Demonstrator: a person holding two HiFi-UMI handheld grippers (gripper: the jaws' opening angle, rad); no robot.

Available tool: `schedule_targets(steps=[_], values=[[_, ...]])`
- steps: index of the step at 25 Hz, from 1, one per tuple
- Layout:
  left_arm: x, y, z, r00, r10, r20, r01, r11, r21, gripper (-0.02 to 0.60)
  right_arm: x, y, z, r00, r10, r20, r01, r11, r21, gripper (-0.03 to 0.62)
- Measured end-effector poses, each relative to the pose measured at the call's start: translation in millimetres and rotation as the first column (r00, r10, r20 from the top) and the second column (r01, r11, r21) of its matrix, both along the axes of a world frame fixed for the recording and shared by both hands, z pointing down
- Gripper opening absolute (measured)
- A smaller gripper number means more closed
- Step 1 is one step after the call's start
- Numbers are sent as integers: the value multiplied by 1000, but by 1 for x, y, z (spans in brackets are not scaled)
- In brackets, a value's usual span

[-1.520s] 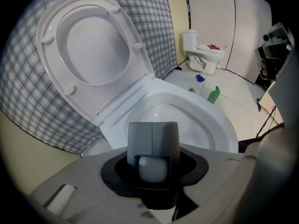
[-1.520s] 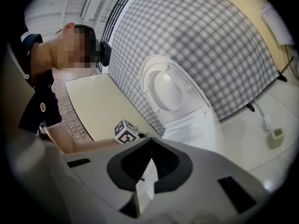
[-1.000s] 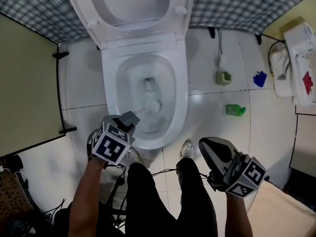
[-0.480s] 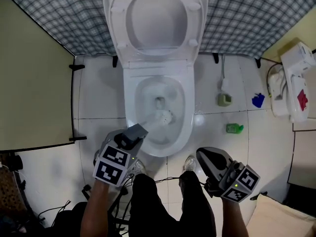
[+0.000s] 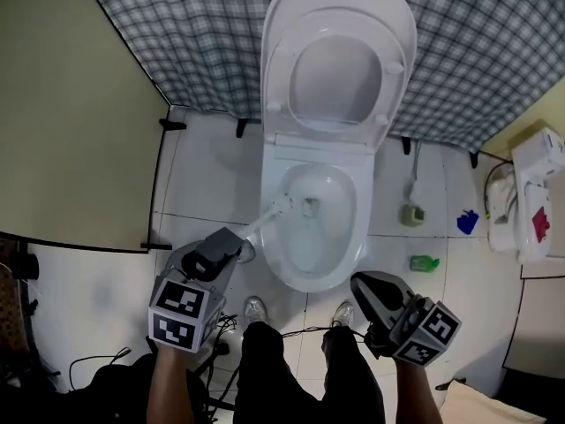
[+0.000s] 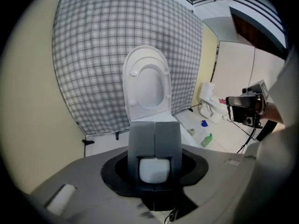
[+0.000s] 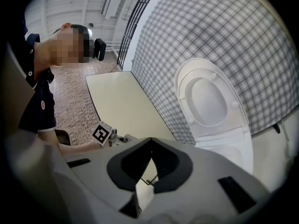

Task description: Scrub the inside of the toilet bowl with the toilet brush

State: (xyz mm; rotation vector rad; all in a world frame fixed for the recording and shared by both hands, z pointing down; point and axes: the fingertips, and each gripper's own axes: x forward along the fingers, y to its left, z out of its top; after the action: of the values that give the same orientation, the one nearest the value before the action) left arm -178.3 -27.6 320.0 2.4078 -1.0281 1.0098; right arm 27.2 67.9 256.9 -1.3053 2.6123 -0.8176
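My left gripper point(image 5: 226, 242) jaws clench the toilet brush point(image 5: 281, 205); I'd press its bristles firmly round the toilet bowl point(image 5: 358, 241) wall. My right gripper point(image 5: 367, 283) jaws are closed, empty.

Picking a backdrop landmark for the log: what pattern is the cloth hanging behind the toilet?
The cloth is a grey-and-white check, clearest in the head view.

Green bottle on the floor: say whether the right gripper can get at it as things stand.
Probably yes. The right gripper is empty, jaws together, and hangs over the floor near the green bottle, with nothing between them. It would have to open and come down first.
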Motion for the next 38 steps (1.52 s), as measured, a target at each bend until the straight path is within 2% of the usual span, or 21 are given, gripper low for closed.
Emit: schedule_targets(steps=[6, 9, 13, 20, 24, 30, 38], values=[[-75, 0, 30, 982, -181, 54, 181, 983, -9, 173, -34, -12, 11, 998, -69, -9, 69, 998, -11, 0], [-96, 0, 57, 973, -216, 76, 219, 975, -29, 173, -47, -18, 19, 995, -103, -7, 103, 994, -29, 0], [-117, 2, 111, 959, -244, 146, 256, 964, -68, 173, -60, -24, 41, 991, -133, -12, 132, 989, -60, 0], [-125, 16, 223, 945, -253, 206, 286, 946, -152, 172, -68, -28, 83, 986, -165, -27, 160, 978, -130, 0], [-133, 8, 269, 945, -245, 219, 284, 944, -168, 173, -77, -32, 112, 986, -164, -14, 161, 976, -146, 0], [-129, 8, 314, 943, -223, 248, 274, 941, -196, 172, -81, -35, 146, 986, -168, 3, 166, 970, -175, 0], [-120, 10, 351, 943, -178, 281, 249, 938, -242, 173, -81, -42, 158, 985, -174, -1, 171, 968, -185, 0]])
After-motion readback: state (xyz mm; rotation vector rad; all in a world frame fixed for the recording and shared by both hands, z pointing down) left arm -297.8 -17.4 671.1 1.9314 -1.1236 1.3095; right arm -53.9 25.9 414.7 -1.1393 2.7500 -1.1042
